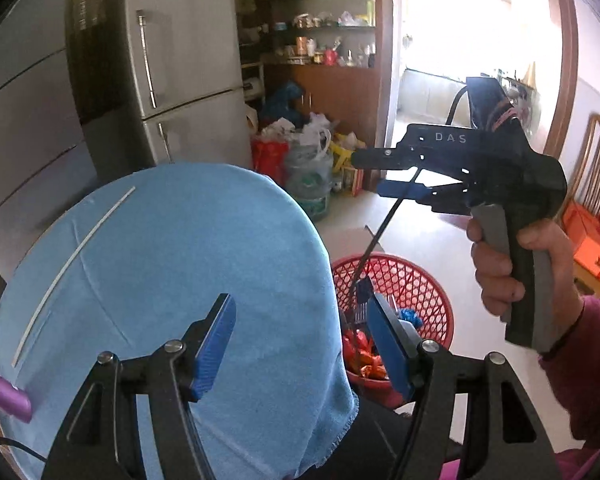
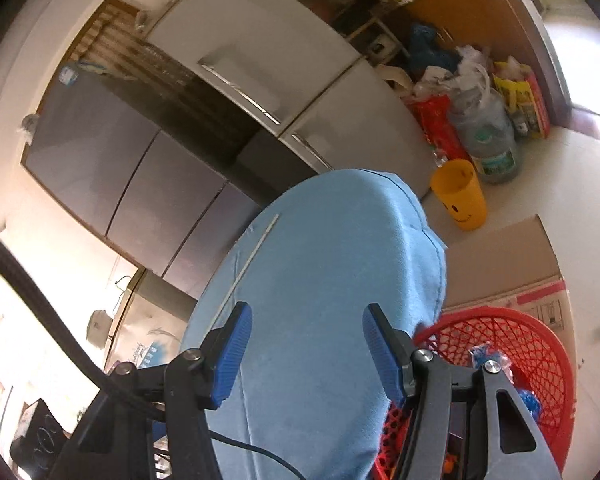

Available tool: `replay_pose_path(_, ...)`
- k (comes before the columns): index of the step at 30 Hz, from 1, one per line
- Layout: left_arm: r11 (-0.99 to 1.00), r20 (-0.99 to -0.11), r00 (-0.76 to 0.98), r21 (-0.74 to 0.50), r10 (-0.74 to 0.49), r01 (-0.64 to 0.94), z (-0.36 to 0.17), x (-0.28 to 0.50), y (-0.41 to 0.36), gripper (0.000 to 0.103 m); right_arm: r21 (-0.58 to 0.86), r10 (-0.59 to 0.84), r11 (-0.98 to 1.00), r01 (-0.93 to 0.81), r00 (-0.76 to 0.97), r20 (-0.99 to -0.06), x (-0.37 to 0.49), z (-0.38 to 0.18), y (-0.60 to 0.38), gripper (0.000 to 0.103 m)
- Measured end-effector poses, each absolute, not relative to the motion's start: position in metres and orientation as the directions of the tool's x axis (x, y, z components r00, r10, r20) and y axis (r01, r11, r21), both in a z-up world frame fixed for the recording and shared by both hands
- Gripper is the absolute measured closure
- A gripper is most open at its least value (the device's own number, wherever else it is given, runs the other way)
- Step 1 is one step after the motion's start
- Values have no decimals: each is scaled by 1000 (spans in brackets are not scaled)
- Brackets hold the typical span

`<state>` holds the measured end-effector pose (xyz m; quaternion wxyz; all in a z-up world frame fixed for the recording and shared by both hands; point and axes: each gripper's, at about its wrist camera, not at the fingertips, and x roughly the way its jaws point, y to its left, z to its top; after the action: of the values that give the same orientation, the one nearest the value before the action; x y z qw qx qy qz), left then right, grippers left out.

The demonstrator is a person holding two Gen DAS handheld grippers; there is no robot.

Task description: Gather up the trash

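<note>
Left hand-held gripper [image 1: 300, 344] hovers above the near right edge of the blue-clothed surface [image 1: 172, 264], jaws apart, nothing between them. Right hand-held gripper [image 2: 306, 356], also spread wide and empty, is over the same cloth. A thin white straw [image 1: 74, 256] lies on the far left part of the surface. Red basket [image 1: 412, 284] sits on the floor just right of the surface, holding wrappers [image 1: 370, 362]. Yellow cup [image 2: 460, 194] stands on the floor beyond.

Desk cloth [image 1: 188, 248]: soft matt blue fabric. Basket [image 1: 412, 280]: glossy red plastic mesh. Fridge [image 1: 188, 60]: smooth brushed grey metal.
</note>
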<state>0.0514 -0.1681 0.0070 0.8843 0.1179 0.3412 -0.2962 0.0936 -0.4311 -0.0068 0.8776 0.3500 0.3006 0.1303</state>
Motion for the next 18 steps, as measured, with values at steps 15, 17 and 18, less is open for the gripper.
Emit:
replay_pose_path(15,791,-661,603,23,-446,611,10,40,-166,34,676,461,736,-43,763,-453,97,-7,-415,41)
replay_pose_path(17,794,-657,610,28,-443,607,11,39,-166,34,672,465,739,-50,759,-455,98,-6,-411,41)
replay_pose_path(18,795,-656,612,30,-441,606,12,39,-166,34,672,470,738,-54,757,-454,98,-6,-408,41)
